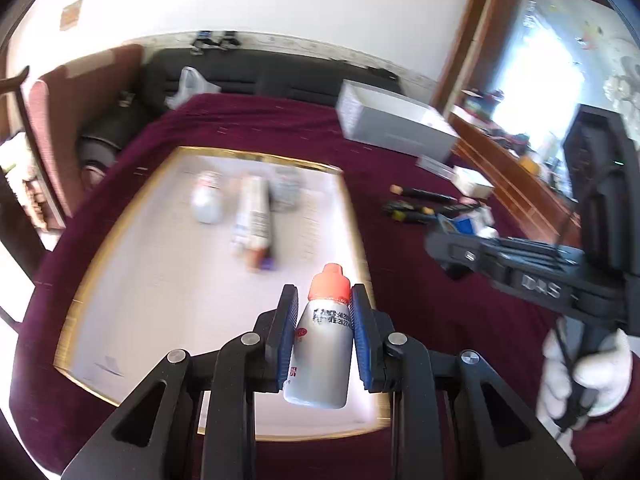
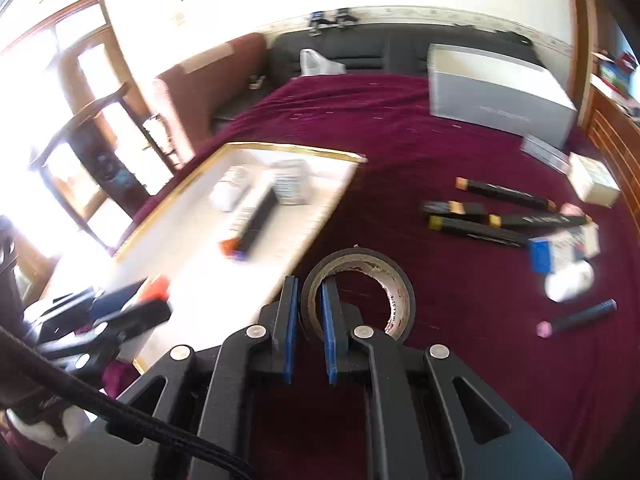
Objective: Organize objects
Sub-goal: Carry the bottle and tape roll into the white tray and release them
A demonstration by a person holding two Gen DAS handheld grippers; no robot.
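My left gripper (image 1: 324, 300) is shut on a small white bottle with an orange cap (image 1: 324, 344) and holds it above the near right part of a white, gold-rimmed tray (image 1: 132, 320). The tray holds a second small bottle (image 1: 207, 200), a long tube (image 1: 253, 216) and a small box (image 1: 287, 192). My right gripper (image 2: 310, 292) is shut on the wall of a black tape roll (image 2: 360, 292), held over the maroon cloth just right of the tray (image 2: 200, 256). The left gripper also shows in the right wrist view (image 2: 132, 304).
A maroon cloth (image 2: 460, 360) covers the table. To the right lie several black markers (image 2: 504, 216), a blue-and-white packet (image 2: 560, 252), a white bottle (image 2: 570, 284) and a pink-tipped pen (image 2: 578, 318). A grey box (image 2: 496, 92) stands at the back right. A black sofa lies behind.
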